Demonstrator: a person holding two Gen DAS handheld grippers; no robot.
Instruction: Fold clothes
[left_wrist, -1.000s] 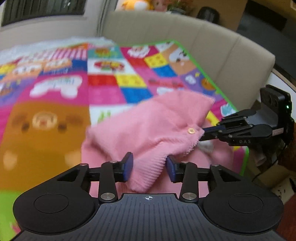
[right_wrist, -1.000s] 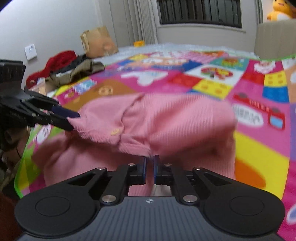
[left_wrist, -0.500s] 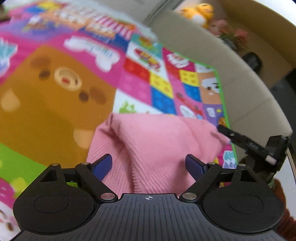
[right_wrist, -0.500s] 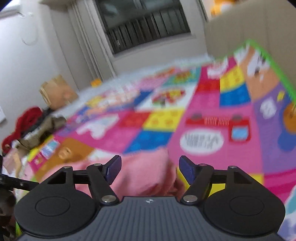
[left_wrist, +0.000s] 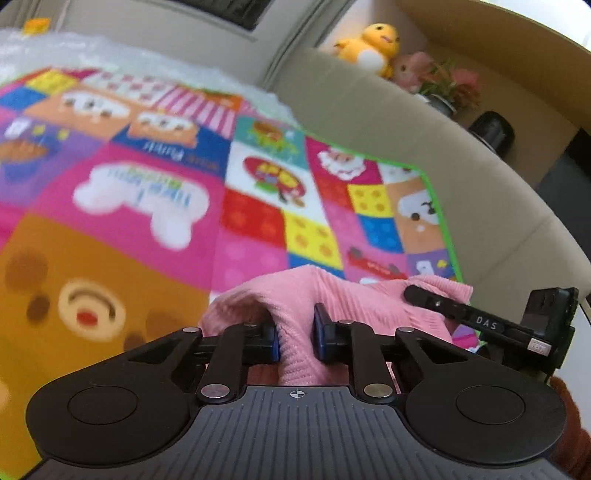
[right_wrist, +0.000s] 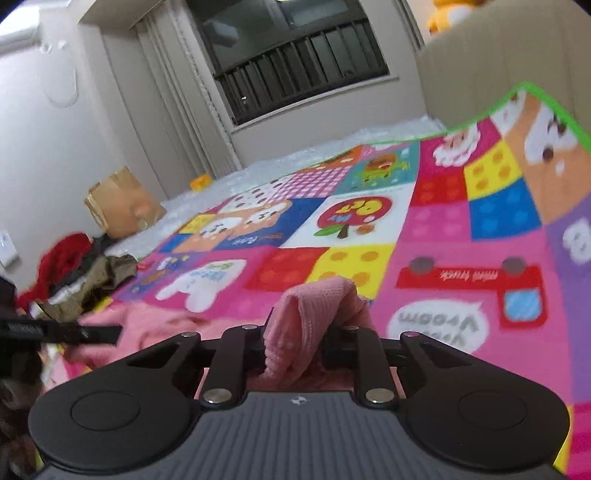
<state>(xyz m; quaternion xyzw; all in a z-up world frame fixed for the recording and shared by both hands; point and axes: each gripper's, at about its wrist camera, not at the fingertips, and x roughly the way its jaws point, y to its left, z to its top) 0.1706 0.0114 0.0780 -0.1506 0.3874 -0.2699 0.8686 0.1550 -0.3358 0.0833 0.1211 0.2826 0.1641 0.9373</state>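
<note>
Half a second back both sets of jaws were spread wide over the fabric; now both have closed in and pinched up a bit of the pink knit sweater (left_wrist: 295, 295). The left gripper (left_wrist: 295, 338) has a ribbed ridge of it clamped between its blue pads, the knit bunching up into a little hump just past them. The right gripper (right_wrist: 293, 350) is doing the same on its side, clenched on a fold of the sweater (right_wrist: 314, 306) that sticks up like a loop between its fingers.

From the left wrist view the right gripper (left_wrist: 476, 321) shows at the right, lying across the far right corner of the sweater. From the right wrist view the left gripper (right_wrist: 62, 332) pokes in from the left edge, over the blurry pink cloth there.

The sweater lies at the near edge of the colourful cartoon play mat (left_wrist: 147, 184), close to its green-trimmed right border. A beige sofa (left_wrist: 461, 155) runs along the right with a yellow plush toy (left_wrist: 373, 44) on top. Far left, a heap of clothes (right_wrist: 74, 266) and a cardboard box (right_wrist: 122, 203).
</note>
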